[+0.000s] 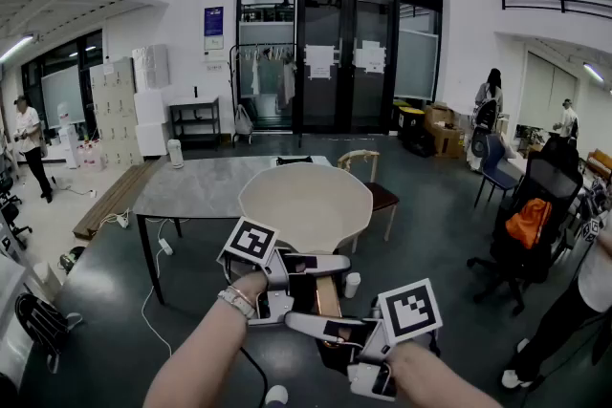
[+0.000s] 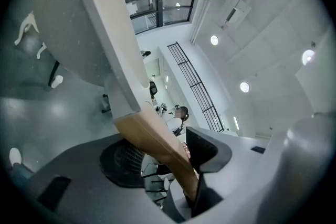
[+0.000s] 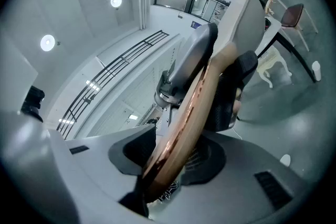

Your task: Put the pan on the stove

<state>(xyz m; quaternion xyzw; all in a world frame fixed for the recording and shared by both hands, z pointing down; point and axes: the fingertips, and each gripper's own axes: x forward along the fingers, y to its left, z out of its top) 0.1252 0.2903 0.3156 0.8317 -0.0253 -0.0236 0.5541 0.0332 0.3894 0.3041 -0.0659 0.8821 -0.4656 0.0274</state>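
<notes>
the left gripper (image 1: 308, 274) and right gripper (image 1: 335, 332) both clamp the wooden handle (image 1: 328, 297), the cream pan (image 1: 306, 205) rising at twelve o'clock from them.

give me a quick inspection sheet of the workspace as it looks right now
surface: grey table behind the pan; no stove seen
job's things: cream pan held in the air by its wooden handle
clutter: white cup on the floor; boxes by the doors
grippers: left claw and right claw both shut on the handle, left nearer the pan
cables: white cable on the floor left of the table
surroundings: glass doors; chair; office chair with an orange bag; person at far left
</notes>
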